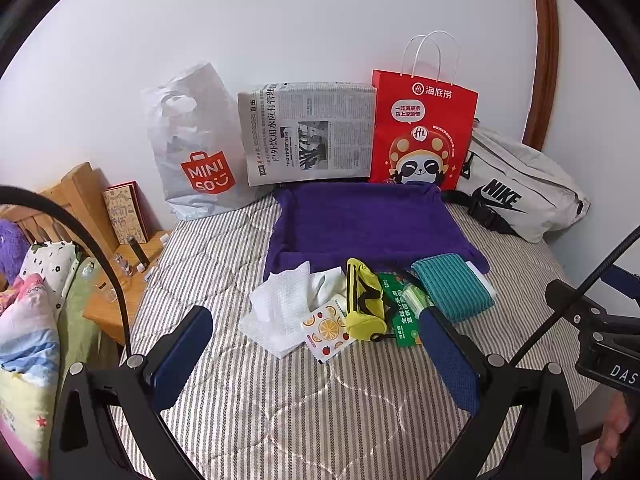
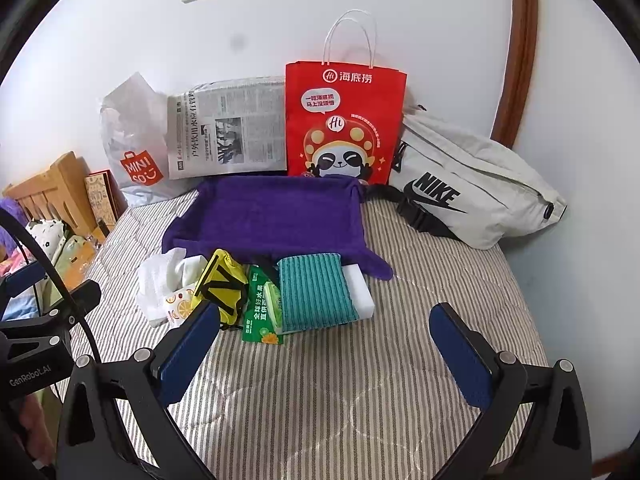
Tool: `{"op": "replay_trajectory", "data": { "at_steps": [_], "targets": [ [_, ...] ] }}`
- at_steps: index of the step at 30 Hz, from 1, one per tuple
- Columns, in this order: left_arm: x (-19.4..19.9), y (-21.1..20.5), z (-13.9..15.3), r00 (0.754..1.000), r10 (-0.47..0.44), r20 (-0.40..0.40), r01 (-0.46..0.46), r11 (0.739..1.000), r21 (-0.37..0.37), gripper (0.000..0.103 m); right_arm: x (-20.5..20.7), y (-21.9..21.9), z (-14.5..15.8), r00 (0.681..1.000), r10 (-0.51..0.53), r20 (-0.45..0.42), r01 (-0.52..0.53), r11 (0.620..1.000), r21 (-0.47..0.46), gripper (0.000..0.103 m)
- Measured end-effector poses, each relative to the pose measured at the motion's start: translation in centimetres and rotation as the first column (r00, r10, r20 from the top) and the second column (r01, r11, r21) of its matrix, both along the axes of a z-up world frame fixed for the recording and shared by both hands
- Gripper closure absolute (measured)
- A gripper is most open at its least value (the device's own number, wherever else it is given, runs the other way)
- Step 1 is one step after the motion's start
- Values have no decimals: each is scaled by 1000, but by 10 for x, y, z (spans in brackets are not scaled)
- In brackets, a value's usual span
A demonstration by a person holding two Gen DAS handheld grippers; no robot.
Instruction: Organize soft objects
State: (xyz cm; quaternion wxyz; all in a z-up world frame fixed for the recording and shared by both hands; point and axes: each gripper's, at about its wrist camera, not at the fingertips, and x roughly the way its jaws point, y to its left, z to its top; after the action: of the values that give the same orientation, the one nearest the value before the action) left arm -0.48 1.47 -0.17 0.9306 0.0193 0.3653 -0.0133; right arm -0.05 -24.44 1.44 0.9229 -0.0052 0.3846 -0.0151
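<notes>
A purple fabric tray (image 1: 360, 220) (image 2: 272, 216) lies on the striped bed. In a row in front of it are a white tissue pack with fruit print (image 1: 280, 312) (image 2: 164, 292), a yellow pouch (image 1: 362, 300) (image 2: 222, 284), a green wipes pack (image 1: 404, 308) (image 2: 262, 304) and a teal sponge cloth on a white block (image 1: 452, 286) (image 2: 316, 290). My left gripper (image 1: 316, 360) is open and empty, just short of the row. My right gripper (image 2: 328, 356) is open and empty, near the row's right side.
Against the wall stand a white Miniso bag (image 1: 196, 148) (image 2: 132, 148), a newspaper (image 1: 308, 132) (image 2: 228, 128), a red paper bag (image 1: 420, 132) (image 2: 344, 120) and a grey Nike bag (image 1: 516, 188) (image 2: 468, 184). A wooden nightstand (image 1: 120, 280) and bedding sit at left.
</notes>
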Motion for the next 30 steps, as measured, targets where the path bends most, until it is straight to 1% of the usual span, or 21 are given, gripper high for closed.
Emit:
{"op": "replay_trajectory", "data": {
  "at_steps": [26, 28, 30],
  "targets": [
    [-9, 3, 4, 1000, -5, 4, 5, 1000, 2, 0, -6, 1, 2, 1000, -3, 4, 3, 1000, -5, 0],
    [-9, 3, 5, 1000, 1, 8, -1, 1000, -3, 0, -5, 0, 2, 1000, -3, 6, 3, 1000, 0, 0],
    [-7, 7, 4, 1000, 1, 5, -1, 1000, -26, 0, -3, -1, 1, 1000, -1, 3, 1, 1000, 4, 0]
  ]
}}
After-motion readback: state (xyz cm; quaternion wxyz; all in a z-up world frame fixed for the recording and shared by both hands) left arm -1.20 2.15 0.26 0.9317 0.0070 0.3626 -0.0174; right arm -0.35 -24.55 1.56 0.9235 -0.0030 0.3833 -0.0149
